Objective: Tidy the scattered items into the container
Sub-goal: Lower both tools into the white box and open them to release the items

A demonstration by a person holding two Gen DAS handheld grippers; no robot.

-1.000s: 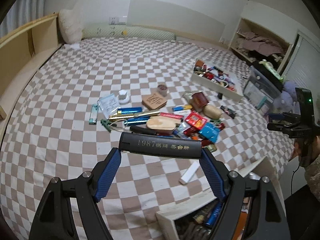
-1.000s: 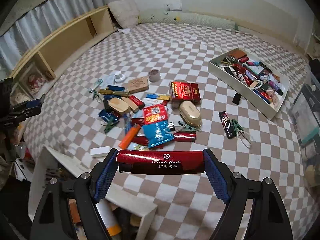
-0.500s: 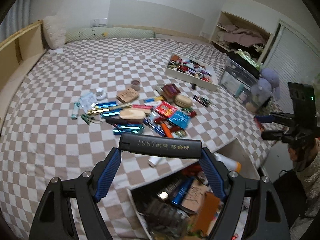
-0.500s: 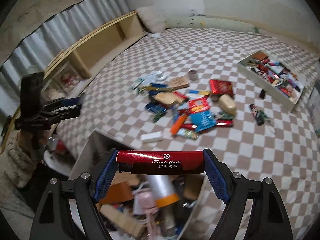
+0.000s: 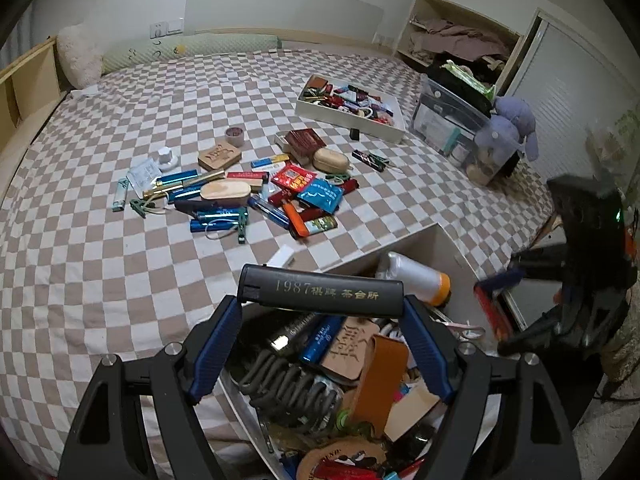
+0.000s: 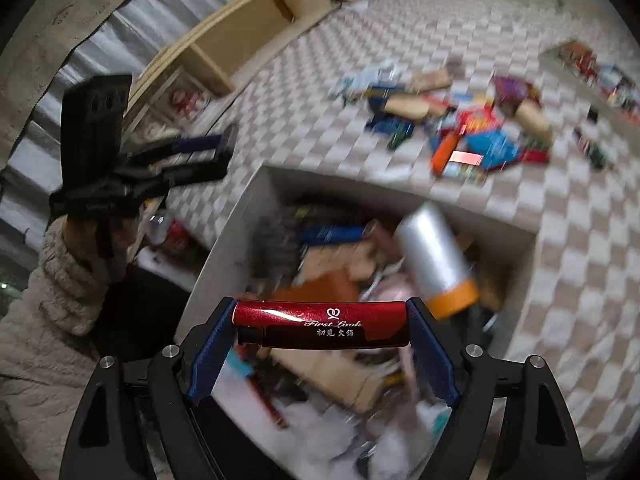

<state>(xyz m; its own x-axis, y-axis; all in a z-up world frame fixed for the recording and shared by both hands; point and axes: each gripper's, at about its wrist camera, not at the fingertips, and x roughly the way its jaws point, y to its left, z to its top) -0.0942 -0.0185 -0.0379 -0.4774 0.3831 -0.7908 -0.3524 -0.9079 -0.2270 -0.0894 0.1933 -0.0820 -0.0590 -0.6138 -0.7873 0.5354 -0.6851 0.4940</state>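
Note:
My left gripper (image 5: 320, 312) is shut on a black lighter (image 5: 320, 291) and holds it over the near white container (image 5: 400, 248), which is full of mixed items. My right gripper (image 6: 322, 336) is shut on a red lighter (image 6: 320, 322) above the same container (image 6: 240, 216). The right gripper also shows at the right of the left wrist view (image 5: 496, 304), and the left gripper at the left of the right wrist view (image 6: 224, 152). Scattered items (image 5: 256, 188) lie in a heap on the checkered bed (image 5: 120, 280); they also show in the right wrist view (image 6: 460, 128).
A second white tray (image 5: 348, 120) full of small items sits farther back on the bed. A clear bin (image 5: 448, 120) and a plush toy (image 5: 516, 120) stand at the right edge. A small white box (image 5: 281, 257) lies by the container. Wooden shelves (image 6: 224, 52) run along the left.
Both grippers have pulled back from above the heap to above the near container, each still holding its lighter. The right wrist view is now motion-blurred.

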